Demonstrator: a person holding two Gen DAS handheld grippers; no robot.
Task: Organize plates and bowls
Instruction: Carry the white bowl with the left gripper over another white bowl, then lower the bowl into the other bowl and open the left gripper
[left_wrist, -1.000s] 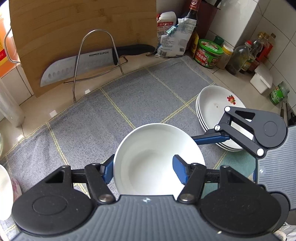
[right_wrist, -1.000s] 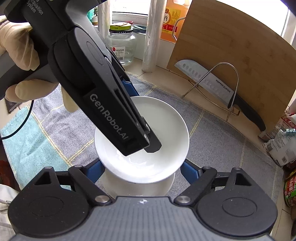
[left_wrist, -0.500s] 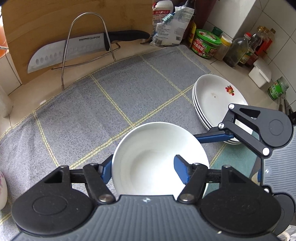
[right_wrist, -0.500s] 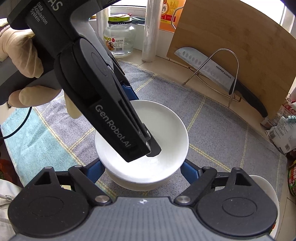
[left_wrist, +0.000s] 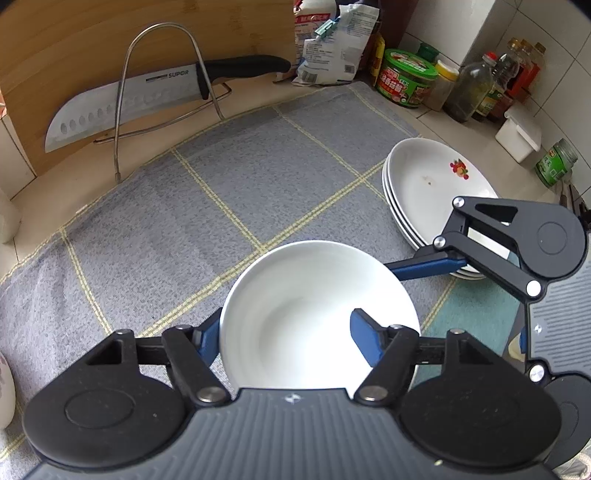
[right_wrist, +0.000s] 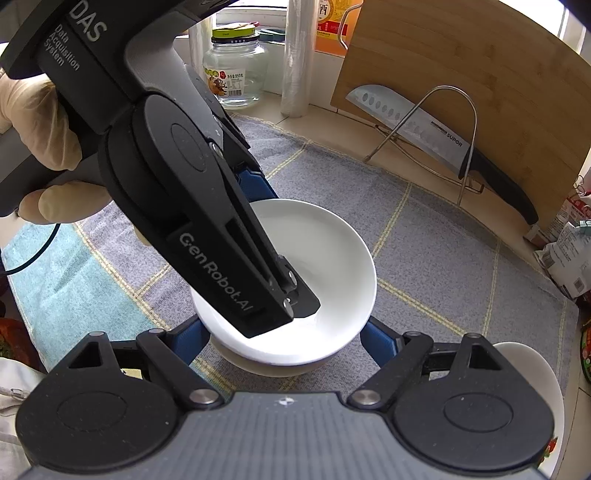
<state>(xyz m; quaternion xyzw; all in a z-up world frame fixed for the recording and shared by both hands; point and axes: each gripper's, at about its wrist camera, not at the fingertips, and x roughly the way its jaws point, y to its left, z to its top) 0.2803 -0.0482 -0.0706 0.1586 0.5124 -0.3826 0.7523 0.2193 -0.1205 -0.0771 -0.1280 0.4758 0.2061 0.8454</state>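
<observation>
grey checked cloth (left_wrist: 155, 221) over tiled desk. round white ceramic bowl (left_wrist: 317, 314), lower centre of frame, resting on cloth. left claw (left_wrist: 284, 332) astride bowl rim, jaws opening. right claw (right_wrist: 284, 332) released, flanking bowl. stacked white plates (left_wrist: 424, 184), right of frame.

Tiled counter (left_wrist: 436, 122), grey checked towel (left_wrist: 184, 221) spread on it, jars (left_wrist: 406, 79) alongside, knife rack (left_wrist: 162, 88)

White bowl (right_wrist: 325, 240) nested in a second bowl (right_wrist: 273, 363) on grey towel (right_wrist: 443, 258). Left gripper (right_wrist: 280, 295), held by gloved hand (right_wrist: 33, 122), straddles the bowl's rim, jaws opening. Right gripper (right_wrist: 284, 343) fingers flank both bowls, not touching. Knife (right_wrist: 424, 129) on rack behind.
</observation>
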